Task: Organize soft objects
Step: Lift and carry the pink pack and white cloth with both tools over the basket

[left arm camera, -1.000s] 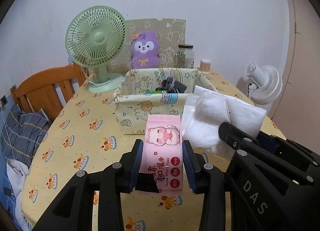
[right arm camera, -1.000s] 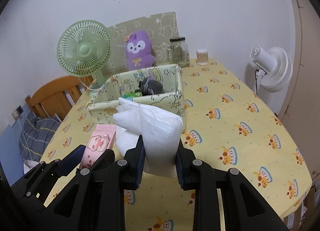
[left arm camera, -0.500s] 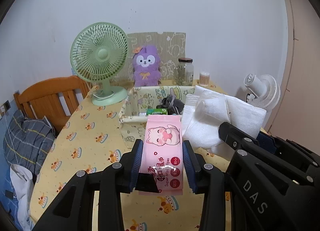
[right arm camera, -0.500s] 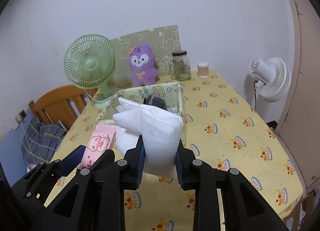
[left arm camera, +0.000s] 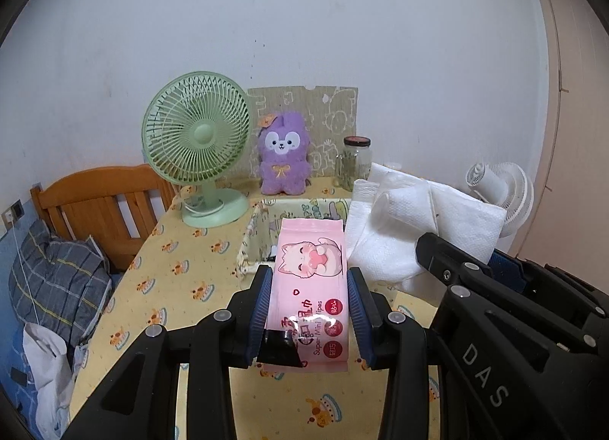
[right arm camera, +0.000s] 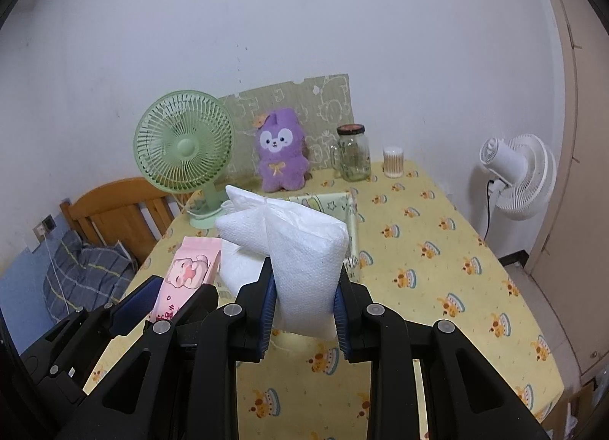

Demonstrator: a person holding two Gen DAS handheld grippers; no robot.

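Left gripper [left arm camera: 309,299]: jaws clamped on the pink wipes pack [left arm camera: 310,284], held above the table [left arm camera: 179,272].
Right gripper [right arm camera: 304,293]: jaws clamped on the white tissue pack [right arm camera: 300,253], also off the table.
Change since a second ago: both grippers have risen with their packs; the fabric basket [left arm camera: 259,227] sits lower in each view and is now largely hidden behind the packs, its contents no longer visible.
Unchanged: both grips, and the two packs side by side.
Only in the left view: the basket's near left wall and corner.
Only in the right view: the cotton swab jar [right arm camera: 394,162] beside the glass jar [right arm camera: 354,154], and the open right half of the table.
Both views: green fan [left arm camera: 198,143], purple plush toy [left arm camera: 283,160], white fan [right arm camera: 517,177].
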